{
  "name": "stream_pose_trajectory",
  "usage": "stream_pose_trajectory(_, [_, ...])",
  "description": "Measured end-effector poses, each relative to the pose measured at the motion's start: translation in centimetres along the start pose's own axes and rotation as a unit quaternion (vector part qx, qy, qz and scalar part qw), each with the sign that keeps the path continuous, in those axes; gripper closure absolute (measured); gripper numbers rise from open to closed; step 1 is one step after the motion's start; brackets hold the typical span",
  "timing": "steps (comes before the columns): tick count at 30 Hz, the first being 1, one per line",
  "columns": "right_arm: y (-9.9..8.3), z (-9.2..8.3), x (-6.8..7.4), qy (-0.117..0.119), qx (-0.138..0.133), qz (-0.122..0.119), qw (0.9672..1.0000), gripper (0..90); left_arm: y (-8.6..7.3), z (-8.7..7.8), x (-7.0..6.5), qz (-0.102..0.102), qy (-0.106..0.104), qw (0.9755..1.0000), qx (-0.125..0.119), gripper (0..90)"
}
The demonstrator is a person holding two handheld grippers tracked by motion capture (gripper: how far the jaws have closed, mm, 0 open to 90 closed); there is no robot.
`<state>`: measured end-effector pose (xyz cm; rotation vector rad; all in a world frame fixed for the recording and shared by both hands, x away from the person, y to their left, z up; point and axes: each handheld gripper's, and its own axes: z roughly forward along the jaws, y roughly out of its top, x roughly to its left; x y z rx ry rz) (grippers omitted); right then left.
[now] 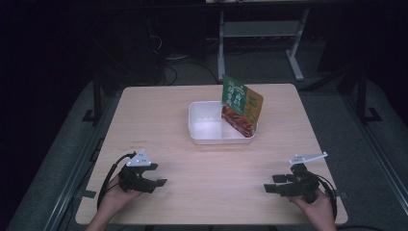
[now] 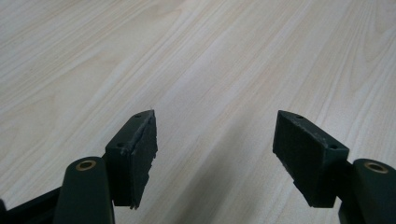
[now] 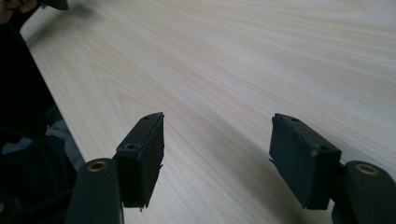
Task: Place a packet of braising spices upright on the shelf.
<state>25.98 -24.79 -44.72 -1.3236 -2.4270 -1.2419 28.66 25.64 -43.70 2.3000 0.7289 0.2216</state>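
High view: we hold both grippers low over the pale wooden table (image 1: 159,120), jaws spread with nothing between them.
Well ahead of our left gripper (image 1: 155,183) and right gripper (image 1: 274,185) fingertips, the white two-compartment plastic tray (image 1: 204,126) holds a green-and-orange food packet (image 1: 240,108) leaning in its right section.

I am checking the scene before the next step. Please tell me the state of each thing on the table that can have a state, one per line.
left gripper: open, nothing between its jaws, low over the table.
right gripper: open, nothing between its jaws, near the table's front edge.
white tray: no lid on it, two compartments, left one empty.
food packet: stands tilted in the tray's right compartment, leaning on its rim; sealed or opened, I cannot tell.
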Motion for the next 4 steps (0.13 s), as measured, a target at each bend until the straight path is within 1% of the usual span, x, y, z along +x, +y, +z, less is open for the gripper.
stream_pose_trajectory(1, [-0.05, 0.04, 0.07, 0.006, 0.0, -0.001, 1.0, 34.2, 0.0, 0.04, 0.0, 0.003, -0.001, 1.0, 0.001, 30.0])
stream_pose_trajectory(4, [0.01, 0.33, 0.36, 0.009, 0.006, -0.01, 0.9999, 34.2, 0.03, 0.13, -0.1, 0.004, -0.003, 1.0, 0.001, 29.9])
